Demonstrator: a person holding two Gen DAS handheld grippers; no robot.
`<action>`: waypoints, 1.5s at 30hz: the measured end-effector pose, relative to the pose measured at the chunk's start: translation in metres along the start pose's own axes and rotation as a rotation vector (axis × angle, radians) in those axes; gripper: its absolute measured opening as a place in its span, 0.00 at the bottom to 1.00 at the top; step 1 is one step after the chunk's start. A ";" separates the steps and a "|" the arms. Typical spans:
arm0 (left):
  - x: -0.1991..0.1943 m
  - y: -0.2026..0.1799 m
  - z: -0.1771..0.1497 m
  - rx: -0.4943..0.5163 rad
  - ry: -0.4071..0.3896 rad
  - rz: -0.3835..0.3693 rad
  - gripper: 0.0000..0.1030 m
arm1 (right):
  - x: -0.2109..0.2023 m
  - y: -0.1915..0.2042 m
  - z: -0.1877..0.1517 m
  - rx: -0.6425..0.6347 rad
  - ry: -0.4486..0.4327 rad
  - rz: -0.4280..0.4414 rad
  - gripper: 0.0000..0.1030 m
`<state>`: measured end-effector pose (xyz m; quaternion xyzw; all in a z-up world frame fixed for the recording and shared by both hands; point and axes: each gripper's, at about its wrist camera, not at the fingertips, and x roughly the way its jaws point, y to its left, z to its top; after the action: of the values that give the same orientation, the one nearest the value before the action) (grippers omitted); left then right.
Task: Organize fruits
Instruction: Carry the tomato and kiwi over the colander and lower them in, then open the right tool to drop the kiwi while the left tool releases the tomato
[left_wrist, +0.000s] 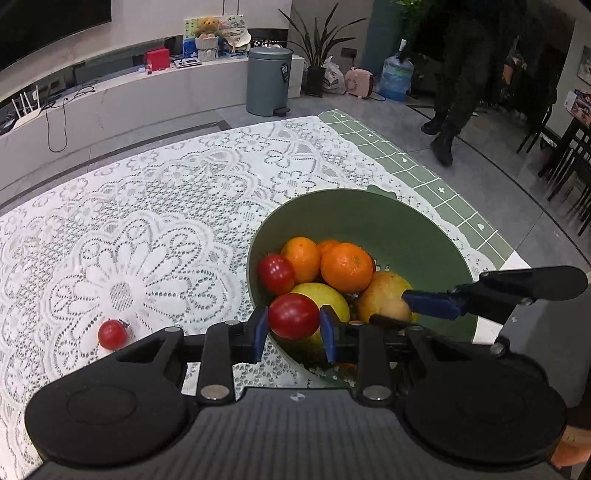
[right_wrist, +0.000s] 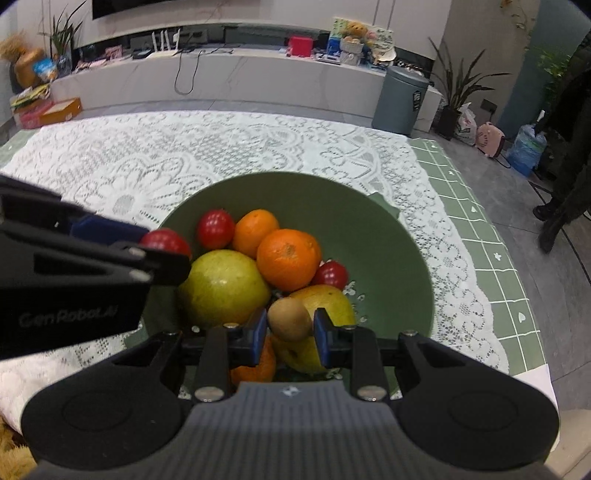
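Observation:
A green bowl on the lace-covered table holds oranges, tomatoes, a yellow-green pear and another yellow fruit. My left gripper is shut on a red tomato over the bowl's near-left rim; it also shows in the right wrist view. My right gripper is shut on a brown kiwi over the bowl's near side. Its fingers show at the right in the left wrist view. Another tomato lies on the lace left of the bowl.
The white lace cloth covers a green checked tablecloth. The table edge runs close to the bowl on the right. Beyond are a grey bin, a low white shelf and a person standing.

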<state>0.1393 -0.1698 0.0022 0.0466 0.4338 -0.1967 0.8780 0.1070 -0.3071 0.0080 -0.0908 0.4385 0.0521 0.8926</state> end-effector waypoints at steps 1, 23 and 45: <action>0.001 0.000 0.001 -0.001 0.000 -0.002 0.32 | 0.001 0.001 0.000 -0.006 0.005 0.002 0.23; 0.026 -0.006 0.002 0.009 0.033 -0.015 0.35 | 0.000 0.001 -0.001 0.006 -0.004 0.022 0.40; -0.060 0.046 -0.023 -0.064 -0.123 -0.059 0.55 | -0.060 0.016 -0.003 -0.007 -0.208 -0.108 0.92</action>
<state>0.1071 -0.1036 0.0305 -0.0064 0.3864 -0.2109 0.8979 0.0655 -0.2932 0.0519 -0.1117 0.3379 0.0145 0.9344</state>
